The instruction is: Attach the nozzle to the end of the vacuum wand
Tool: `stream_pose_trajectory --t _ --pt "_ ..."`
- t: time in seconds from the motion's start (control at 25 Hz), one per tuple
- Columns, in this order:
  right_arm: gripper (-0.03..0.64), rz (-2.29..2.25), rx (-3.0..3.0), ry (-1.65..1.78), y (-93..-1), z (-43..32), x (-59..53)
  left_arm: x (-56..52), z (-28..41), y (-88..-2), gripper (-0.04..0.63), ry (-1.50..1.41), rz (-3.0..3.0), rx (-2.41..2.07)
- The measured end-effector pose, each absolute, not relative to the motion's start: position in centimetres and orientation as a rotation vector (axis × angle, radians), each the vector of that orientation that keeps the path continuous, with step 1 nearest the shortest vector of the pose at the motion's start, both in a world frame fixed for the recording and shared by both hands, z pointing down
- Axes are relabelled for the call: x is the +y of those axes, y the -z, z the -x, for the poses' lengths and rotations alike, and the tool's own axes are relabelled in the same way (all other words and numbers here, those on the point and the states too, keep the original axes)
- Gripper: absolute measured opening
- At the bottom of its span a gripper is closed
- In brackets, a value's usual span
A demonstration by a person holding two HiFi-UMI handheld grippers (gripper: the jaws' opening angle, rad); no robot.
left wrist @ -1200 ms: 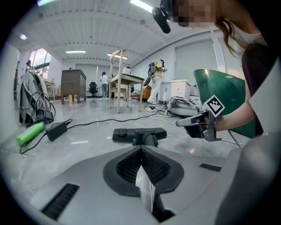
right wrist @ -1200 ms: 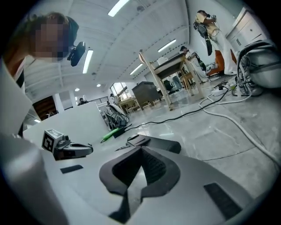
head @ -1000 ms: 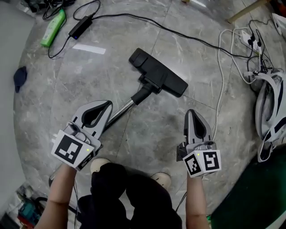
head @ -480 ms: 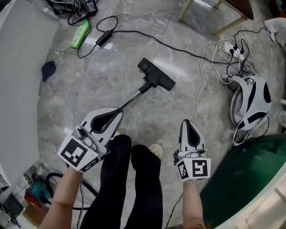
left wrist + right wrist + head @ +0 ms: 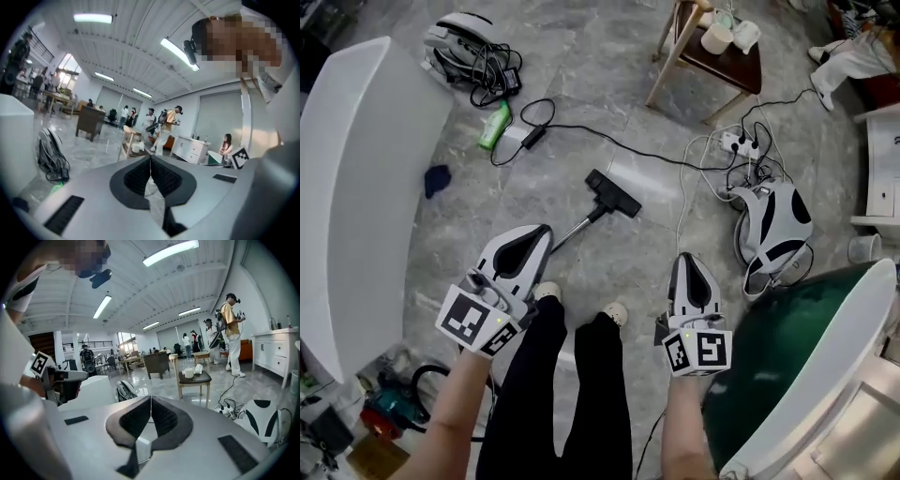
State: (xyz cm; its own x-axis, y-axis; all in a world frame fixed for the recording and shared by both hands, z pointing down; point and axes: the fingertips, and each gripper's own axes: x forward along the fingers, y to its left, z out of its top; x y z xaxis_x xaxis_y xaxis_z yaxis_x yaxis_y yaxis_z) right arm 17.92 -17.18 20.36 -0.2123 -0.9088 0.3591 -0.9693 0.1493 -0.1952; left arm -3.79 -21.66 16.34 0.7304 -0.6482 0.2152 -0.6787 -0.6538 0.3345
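Left tongs (image 5: 540,232) and right tongs (image 5: 690,259) stay clenched empty, now raised far higher above the nozzle (image 5: 614,194).

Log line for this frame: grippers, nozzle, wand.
left gripper: shut, empty | right gripper: shut, empty | nozzle: joined to wand | both lying on floor, untouched by grippers
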Motion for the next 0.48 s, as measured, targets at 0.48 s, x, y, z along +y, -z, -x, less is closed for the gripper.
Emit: stream_pose_trajectory --t 0.48 --pt "0.017 -2.078 -2.309 -0.562 0.0 -18.1 -13.7 -18.6 7.7 0.1 0.011 -0.172 -2.613 -1.220"
